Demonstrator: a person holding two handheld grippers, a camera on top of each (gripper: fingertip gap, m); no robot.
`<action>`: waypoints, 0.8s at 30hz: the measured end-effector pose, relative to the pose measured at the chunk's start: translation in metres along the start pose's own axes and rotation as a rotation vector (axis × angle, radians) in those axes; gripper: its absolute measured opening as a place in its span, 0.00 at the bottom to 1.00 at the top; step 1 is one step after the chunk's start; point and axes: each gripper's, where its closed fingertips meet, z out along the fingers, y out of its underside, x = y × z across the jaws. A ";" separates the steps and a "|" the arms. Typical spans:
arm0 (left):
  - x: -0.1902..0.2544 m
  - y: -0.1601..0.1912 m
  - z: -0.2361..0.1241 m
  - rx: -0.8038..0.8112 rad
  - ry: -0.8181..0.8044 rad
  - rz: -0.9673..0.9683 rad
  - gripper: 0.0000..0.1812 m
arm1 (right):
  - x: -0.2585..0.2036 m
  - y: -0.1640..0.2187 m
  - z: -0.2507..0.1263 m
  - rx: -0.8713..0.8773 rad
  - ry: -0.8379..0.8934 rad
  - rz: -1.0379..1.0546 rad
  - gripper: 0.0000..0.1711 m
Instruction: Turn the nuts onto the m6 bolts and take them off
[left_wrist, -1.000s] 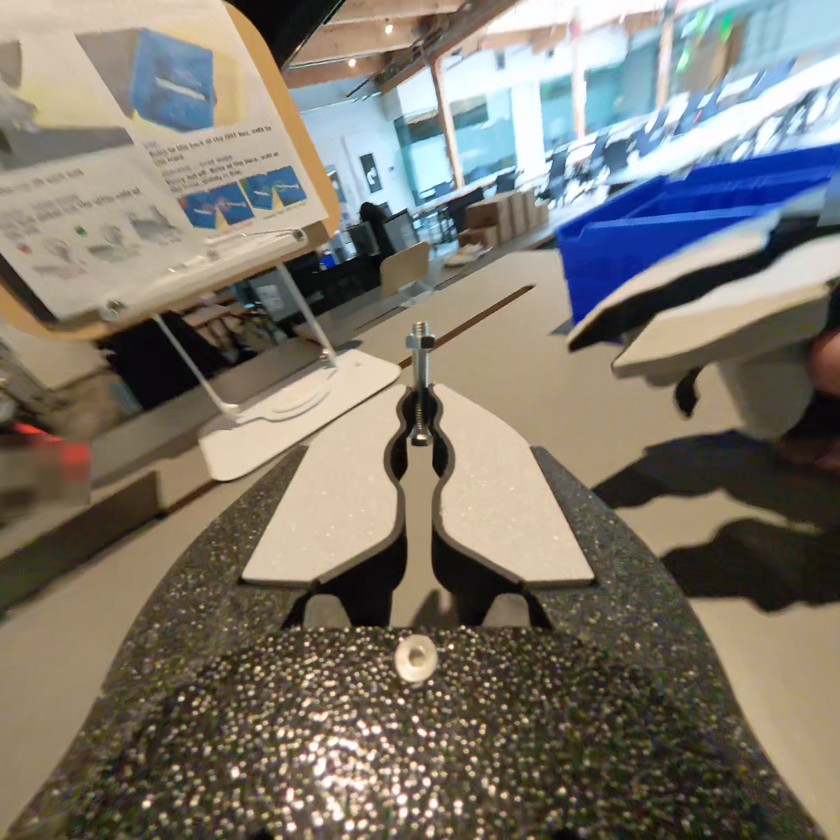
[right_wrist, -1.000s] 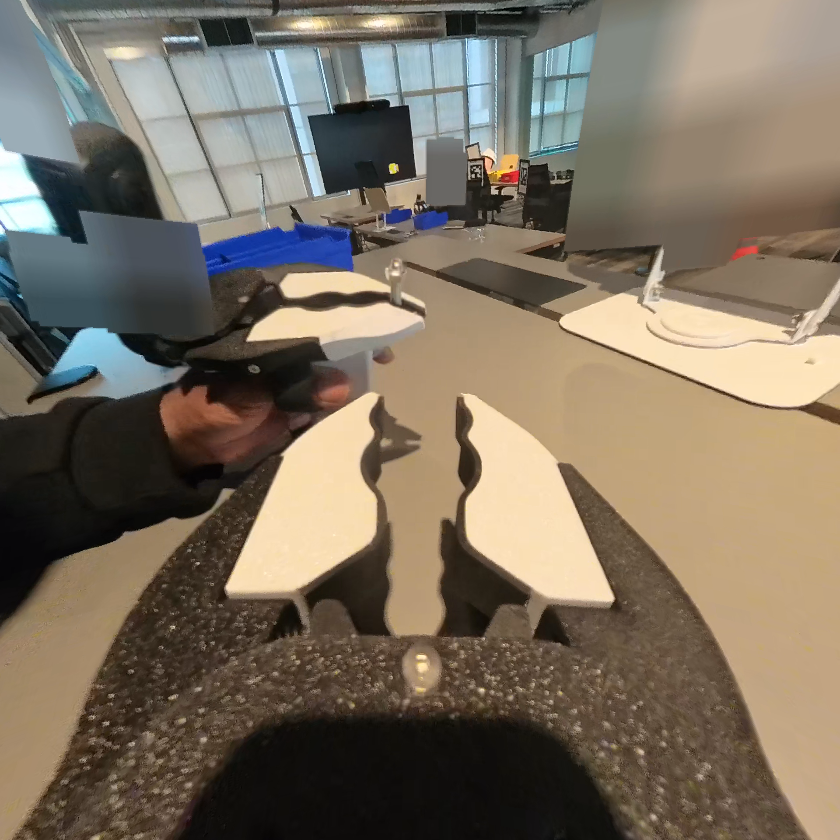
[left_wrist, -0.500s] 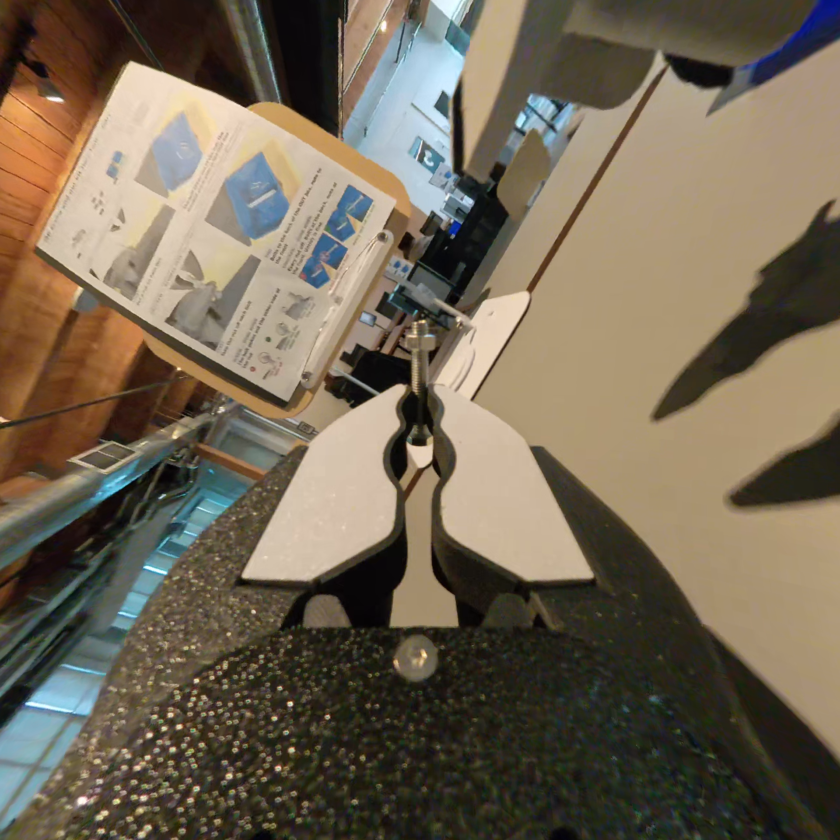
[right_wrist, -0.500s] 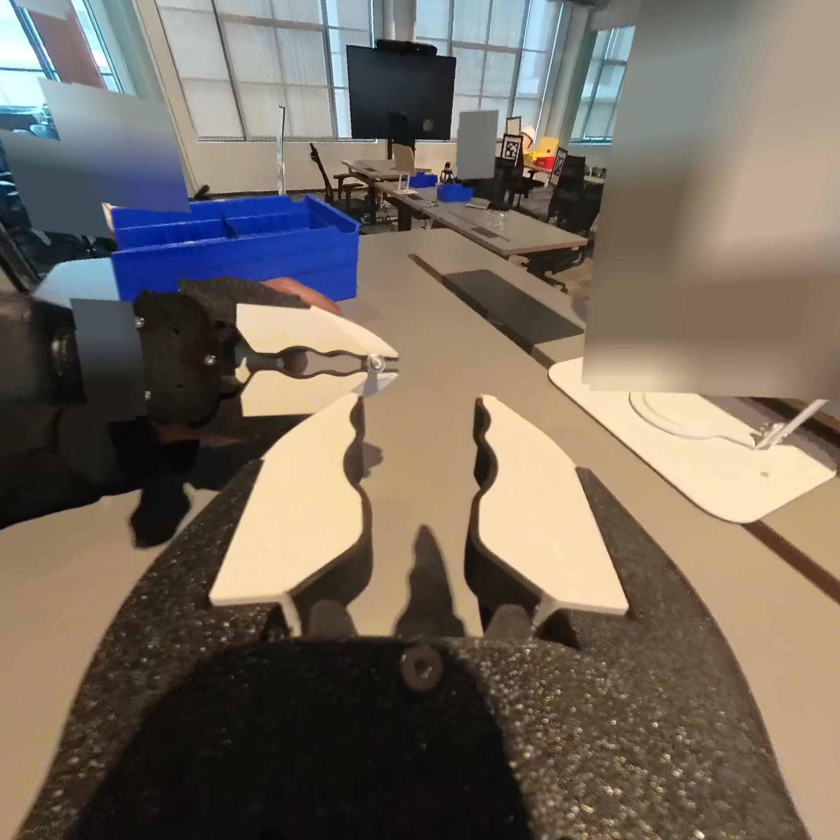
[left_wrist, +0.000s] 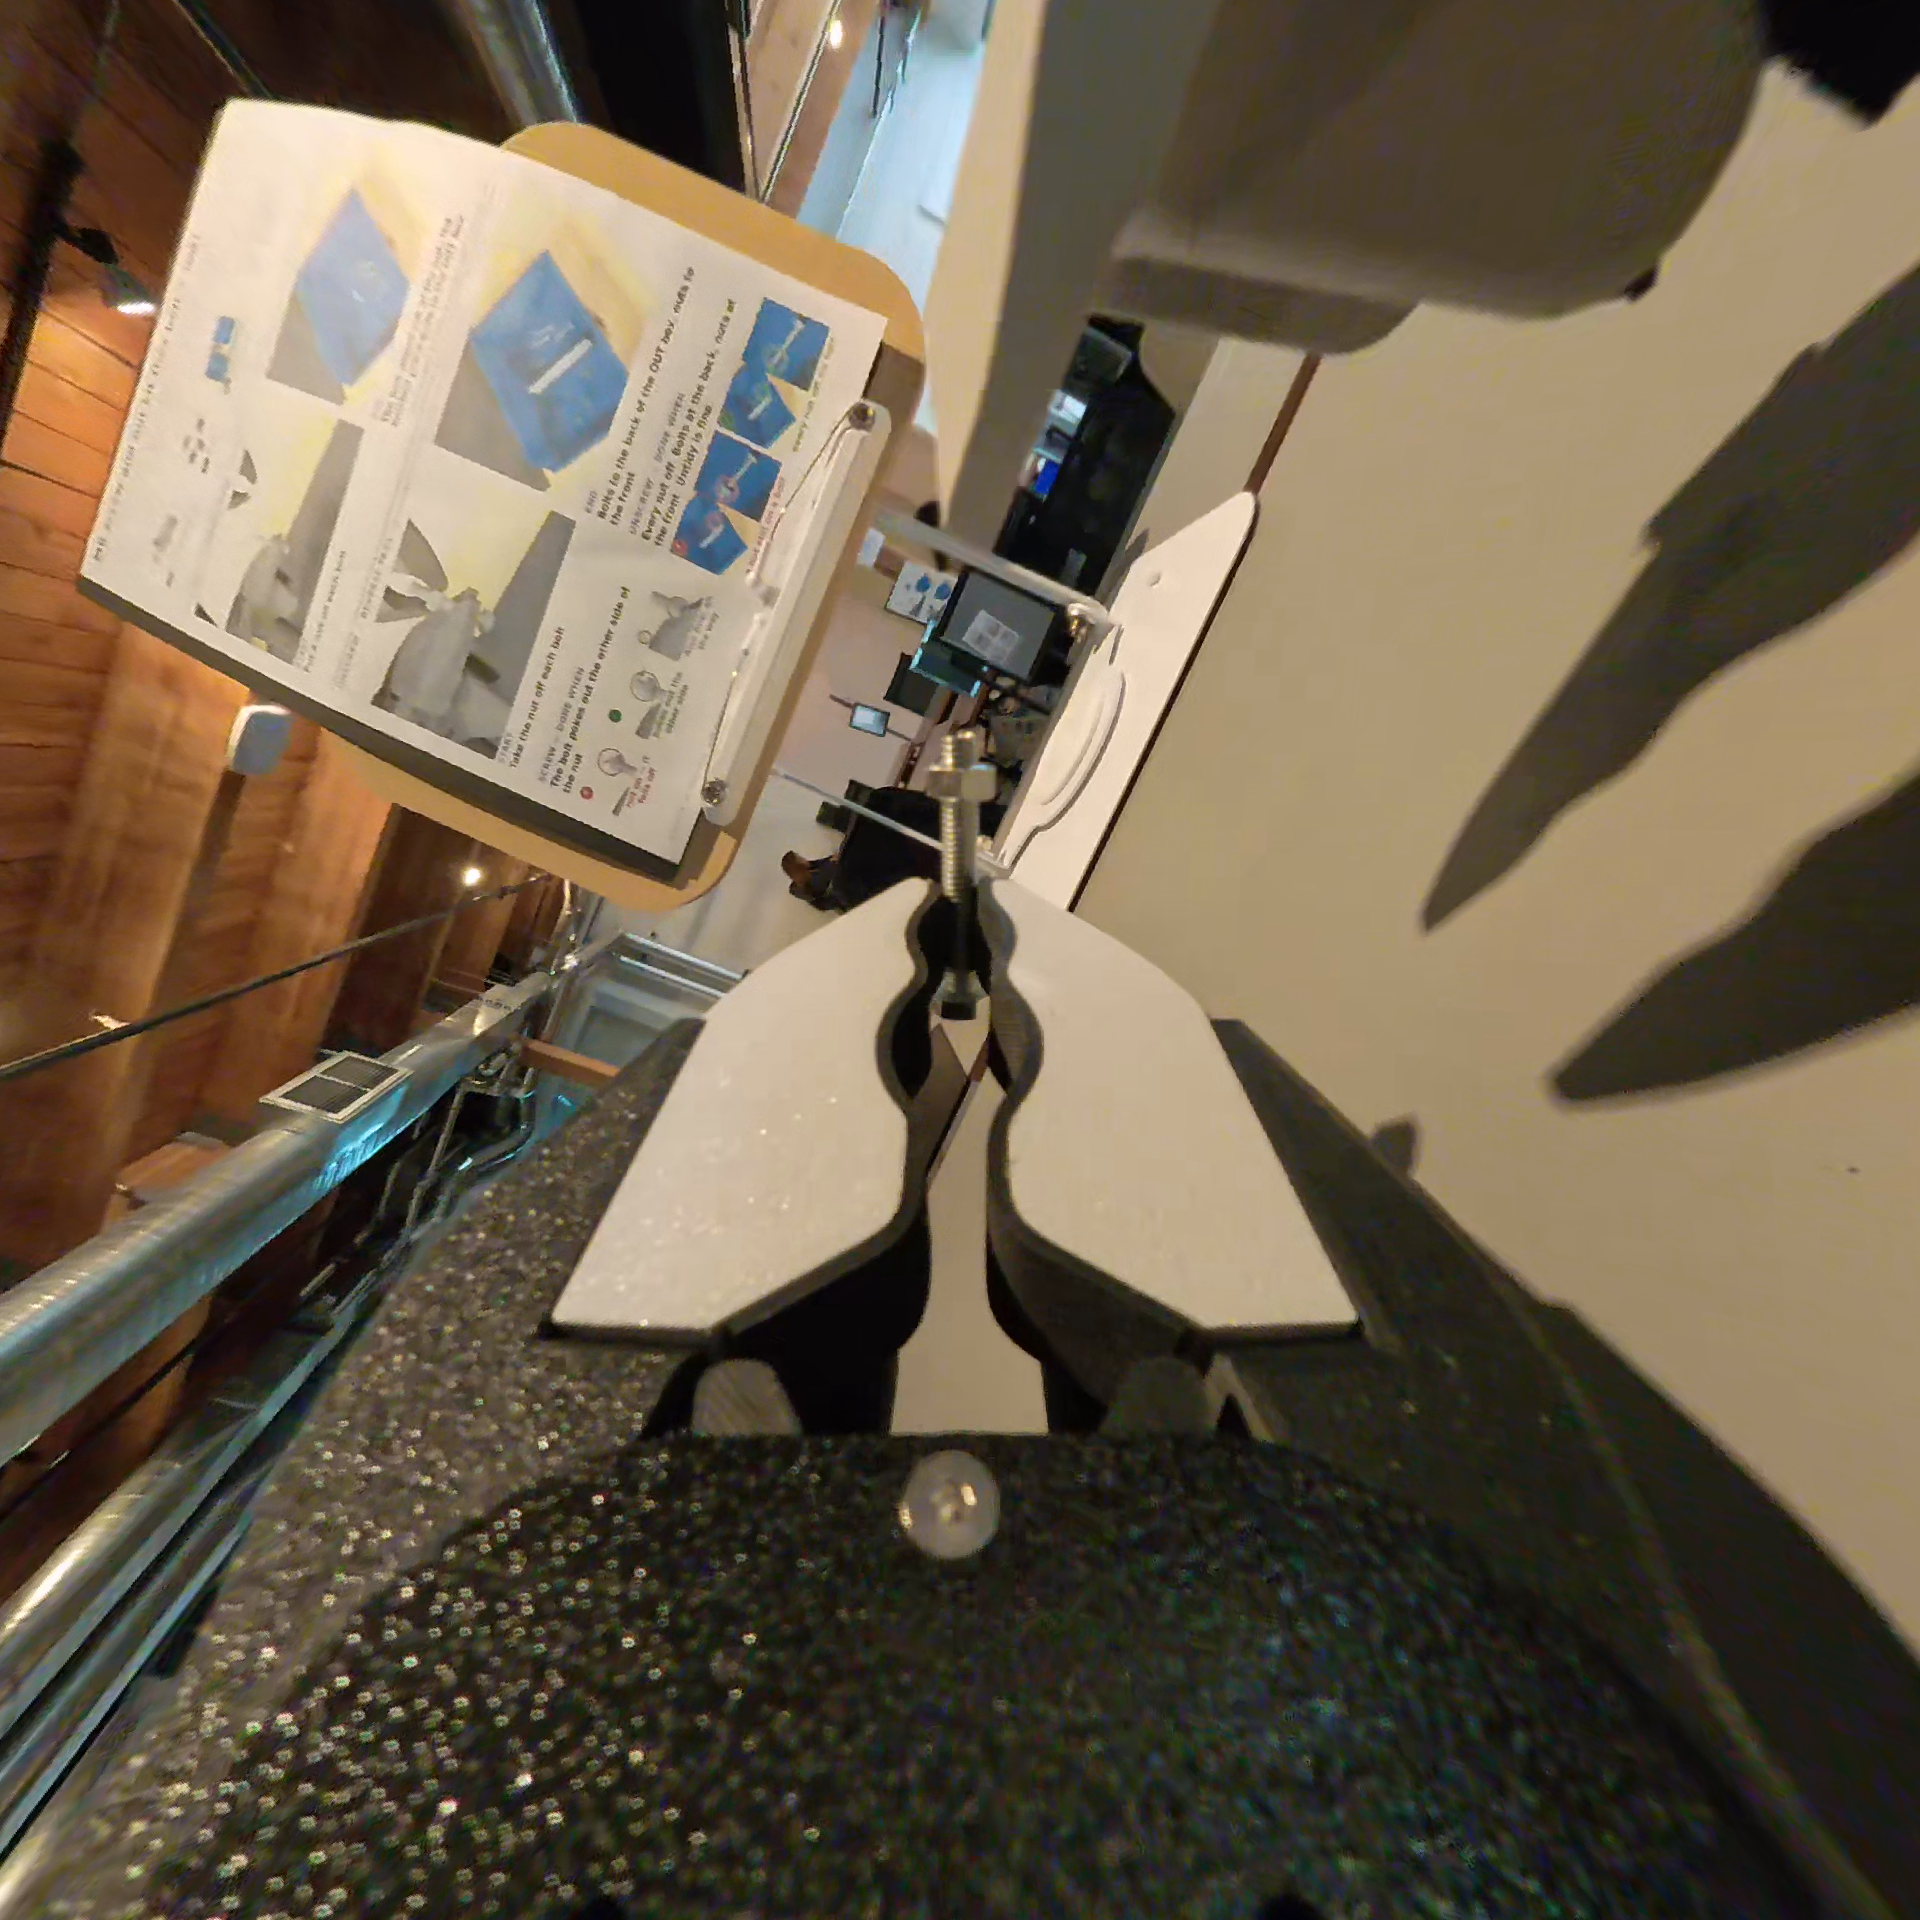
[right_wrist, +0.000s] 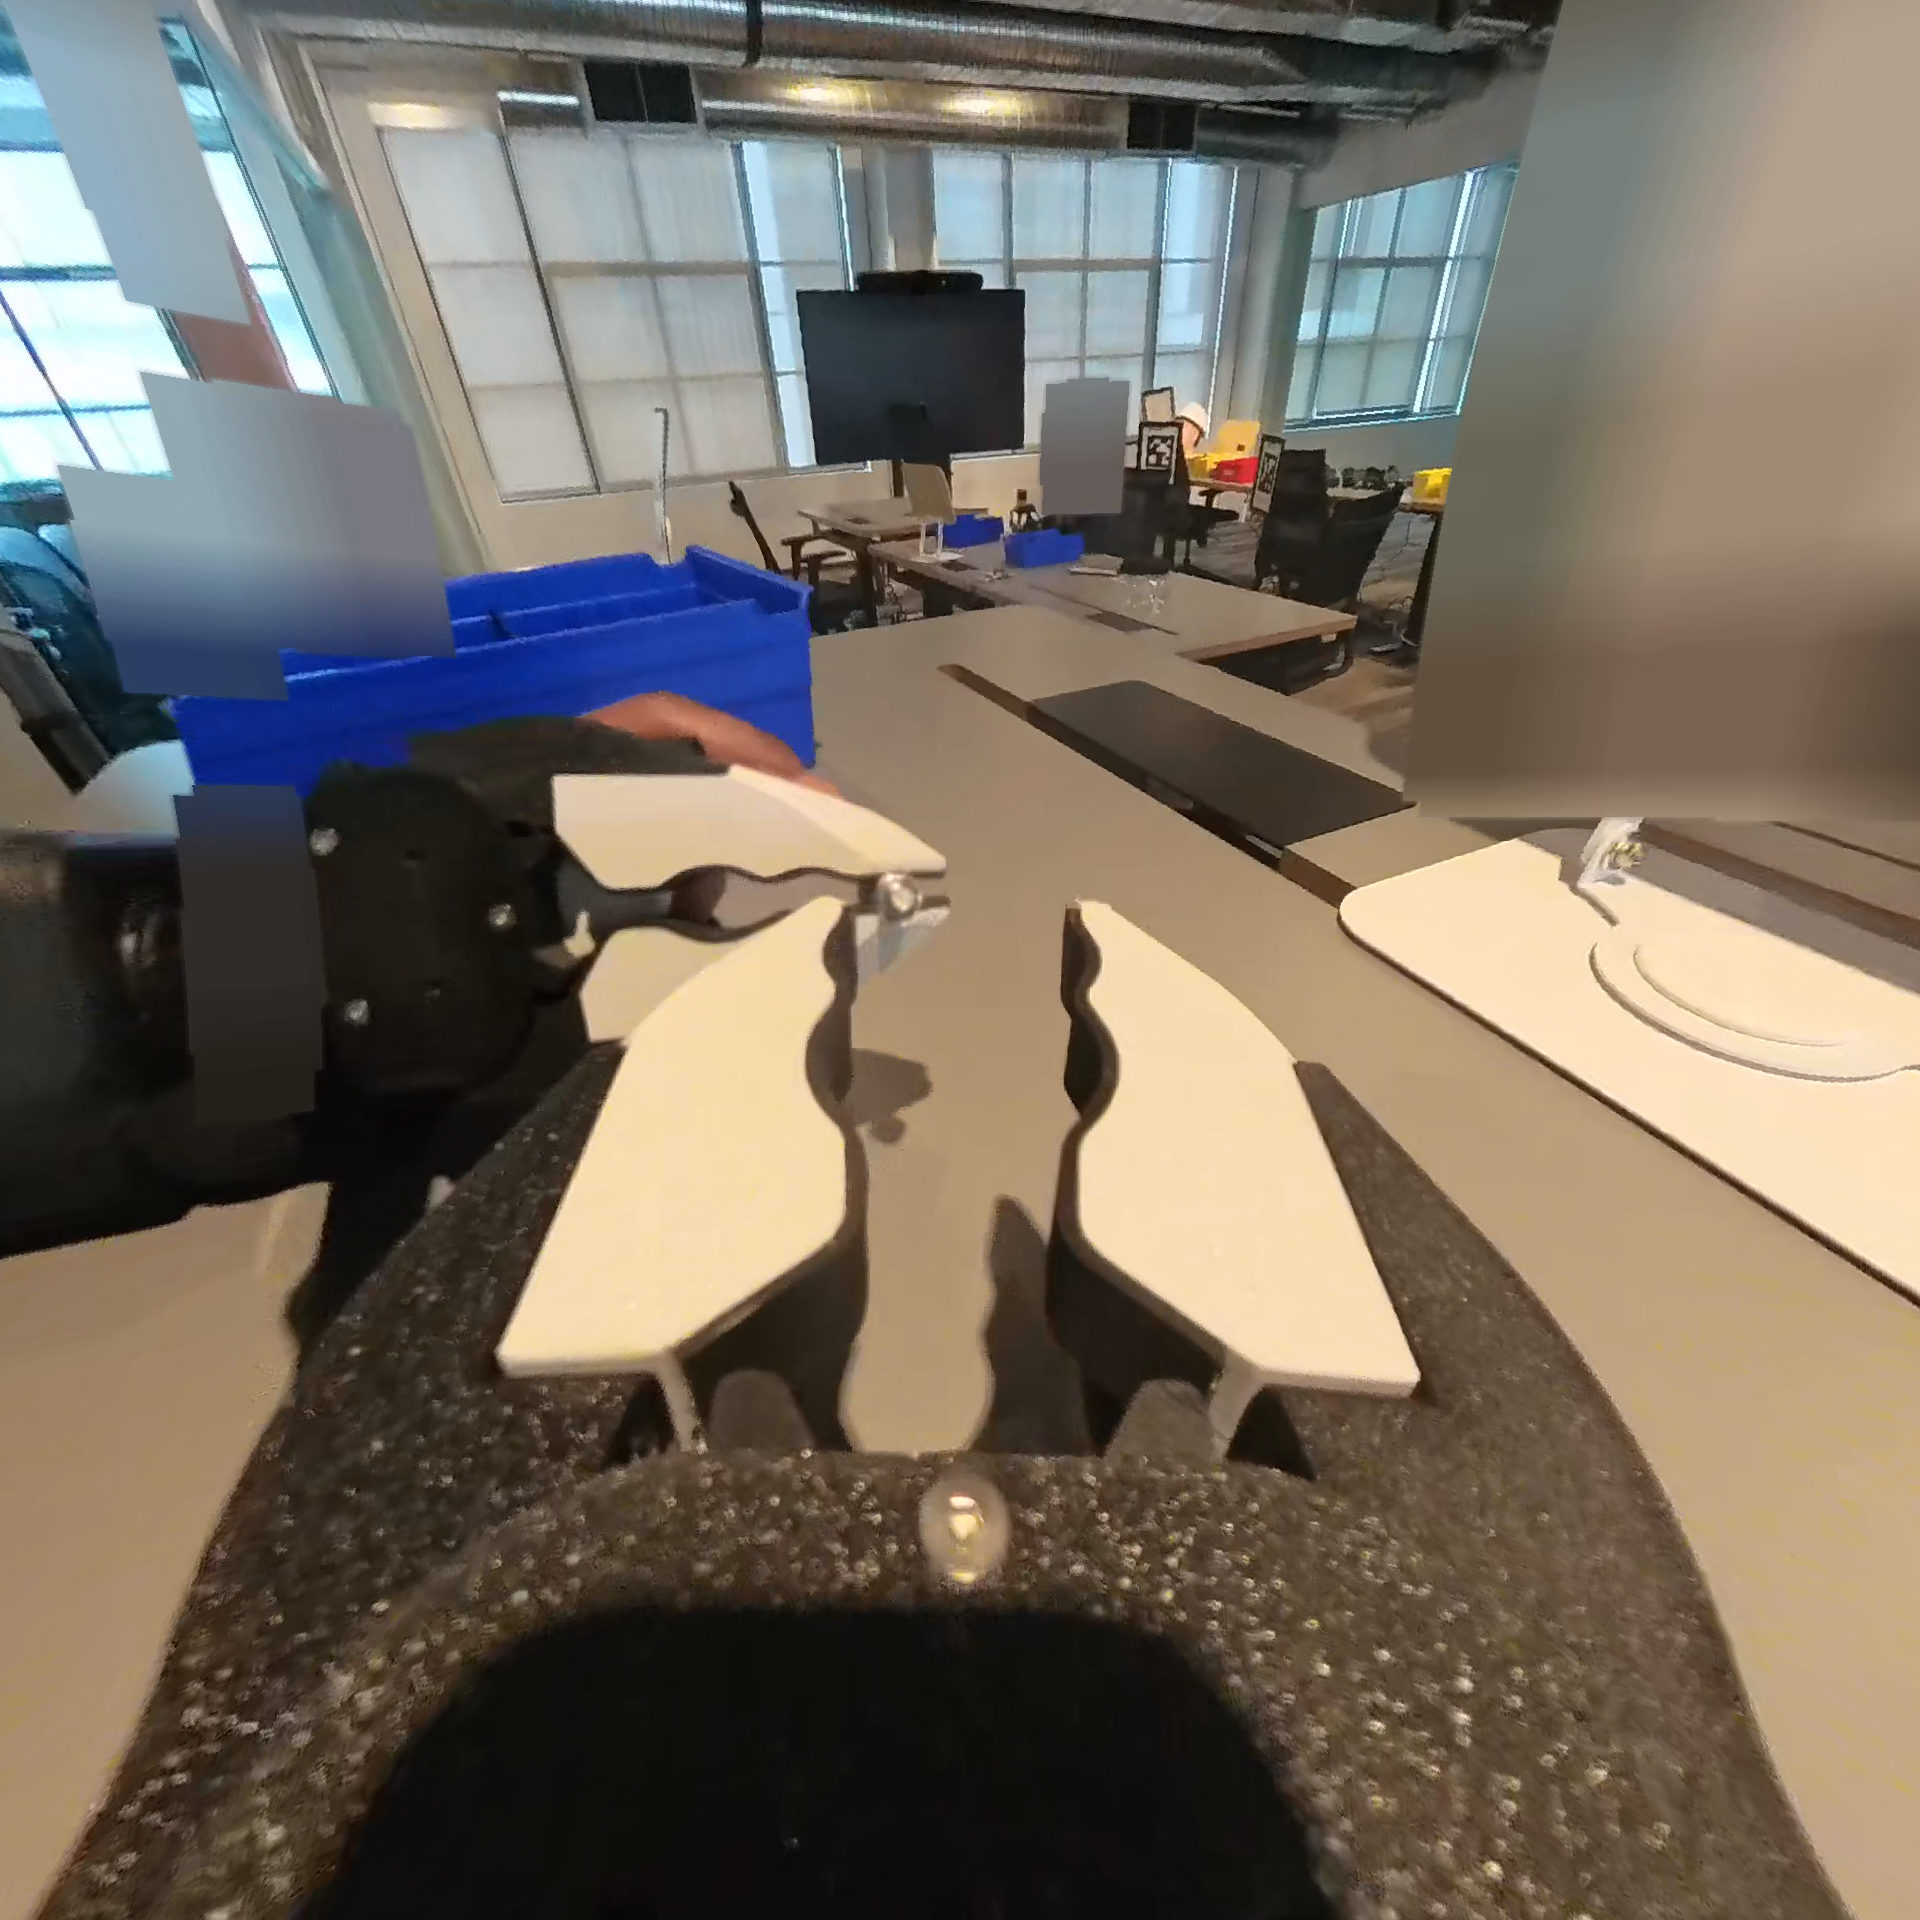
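My left gripper (left_wrist: 958, 920) is shut on a small steel bolt (left_wrist: 958, 842), gripped near its head, with the thread sticking out past the fingertips. A hex nut (left_wrist: 960, 777) sits near the thread's far end. The left gripper is rolled on its side, so the table stands like a wall on the right. In the right wrist view it (right_wrist: 914, 883) lies sideways at the left, with the bolt (right_wrist: 896, 894) pointing towards my right gripper (right_wrist: 951, 920). The right gripper is open and empty, its left fingertip just beside the bolt. Its underside (left_wrist: 1403, 177) fills the left view's top right.
A blue divided bin (right_wrist: 540, 665) stands on the grey table (right_wrist: 1299, 1195) behind the left gripper. A white stand base (right_wrist: 1621, 997) lies at the right. It carries the instruction sheet on a board (left_wrist: 488, 499). A black mat (right_wrist: 1216, 758) lies farther back. The tips of one gripper are about 6 cm away from the tips of the other.
The left gripper has rolled onto its side with the bolt, turning it from upright to level. The right gripper has come closer, its open fingers now beside the bolt's end.
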 end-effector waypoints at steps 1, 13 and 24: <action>0.000 0.000 0.001 0.007 0.010 -0.006 0.03 | -0.001 0.000 -0.002 -0.004 0.001 -0.015 0.22; 0.000 0.001 0.001 0.058 0.080 -0.010 0.03 | -0.004 0.018 0.012 -0.106 -0.029 -0.072 0.24; 0.005 0.003 0.001 0.044 0.100 0.033 0.03 | -0.005 0.021 0.014 -0.121 -0.042 -0.061 0.23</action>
